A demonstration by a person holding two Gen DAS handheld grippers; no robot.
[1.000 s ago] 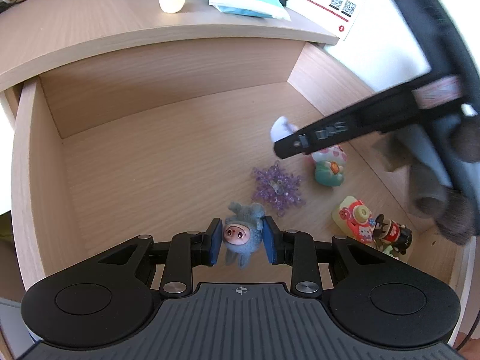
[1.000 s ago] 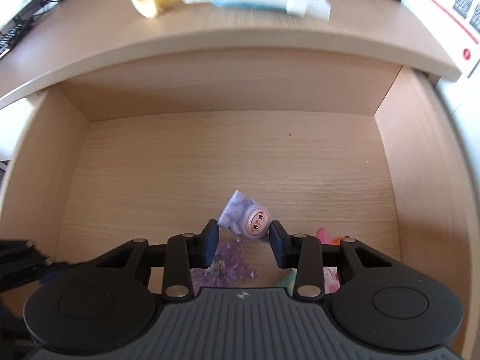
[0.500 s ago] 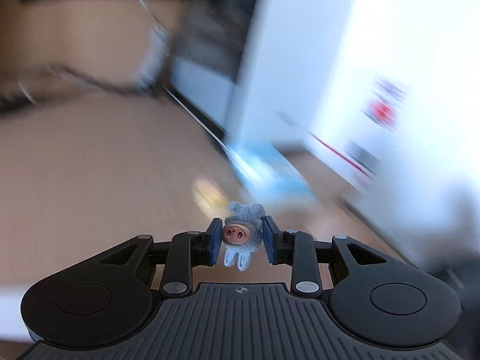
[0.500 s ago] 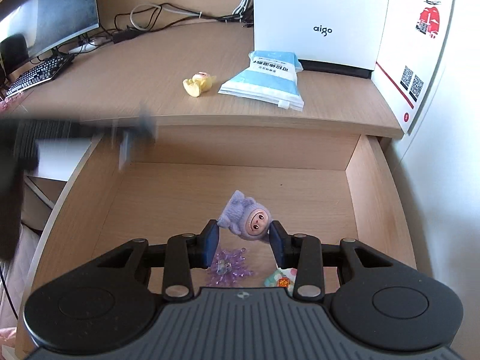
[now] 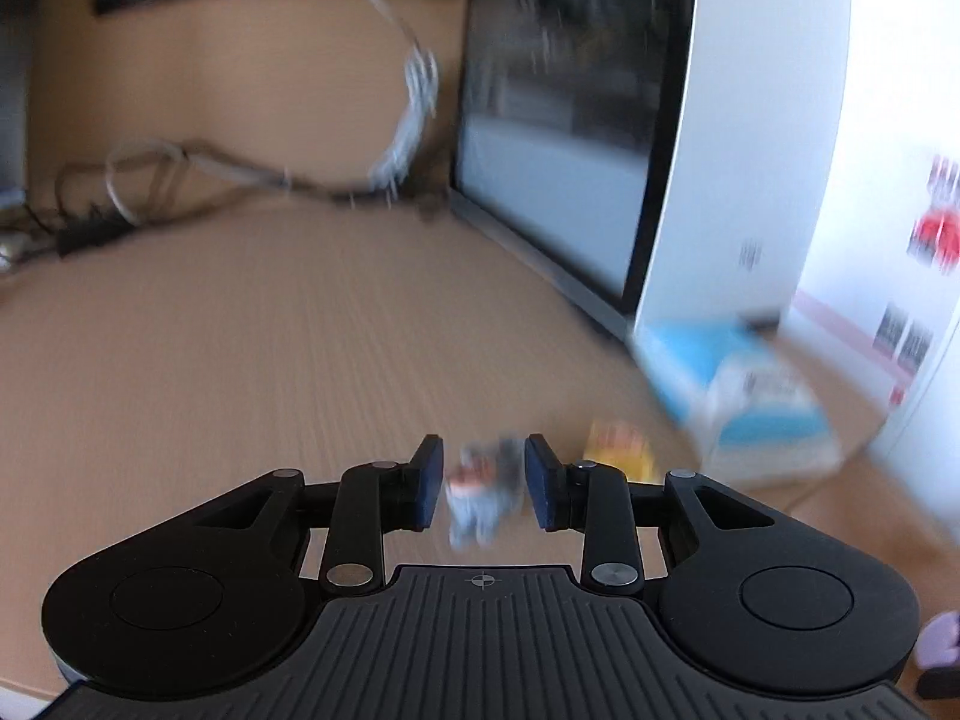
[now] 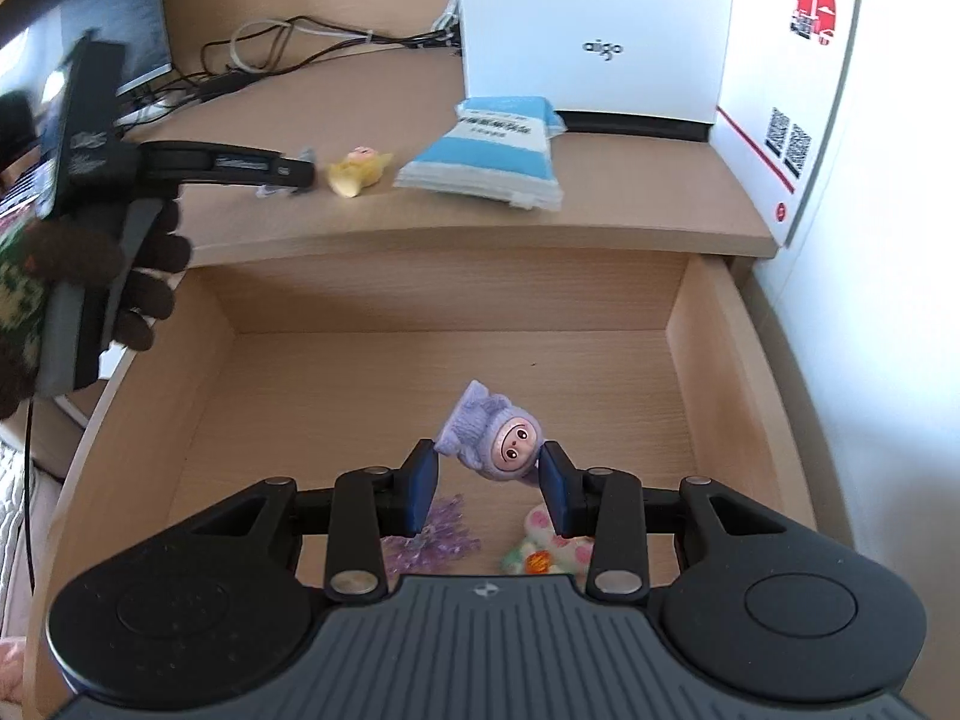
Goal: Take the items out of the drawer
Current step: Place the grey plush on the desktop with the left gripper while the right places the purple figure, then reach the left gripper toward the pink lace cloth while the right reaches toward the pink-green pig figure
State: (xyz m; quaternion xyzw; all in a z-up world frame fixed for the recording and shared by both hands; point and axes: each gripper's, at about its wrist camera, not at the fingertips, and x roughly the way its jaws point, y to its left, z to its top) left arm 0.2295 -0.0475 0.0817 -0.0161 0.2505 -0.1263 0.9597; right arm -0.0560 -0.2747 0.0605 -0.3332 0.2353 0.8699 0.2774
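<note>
My left gripper (image 5: 483,471) is low over the desktop (image 5: 270,360) with a blue-grey, pink-faced figurine (image 5: 480,498) between its pads; the figurine is blurred. From the right wrist view the left gripper (image 6: 294,171) reaches over the desk just left of a yellow figurine (image 6: 357,171). My right gripper (image 6: 489,480) is shut on a purple hooded figurine (image 6: 495,441), held tilted above the open wooden drawer (image 6: 702,390). Below it on the drawer floor lie a purple crystal flake (image 6: 432,531) and a pink-spotted toy (image 6: 540,546), both partly hidden by the gripper.
A blue tissue pack (image 6: 486,162) lies on the desk to the right of the yellow figurine (image 5: 621,450). Behind it stands a white box (image 6: 600,18), with cables (image 6: 270,42) along the back wall. A dark-gloved hand (image 6: 138,288) holds the left gripper.
The left gripper swung out of the drawer and up over the desktop, carrying its figurine. The right gripper rose higher above the drawer with the purple figurine.
</note>
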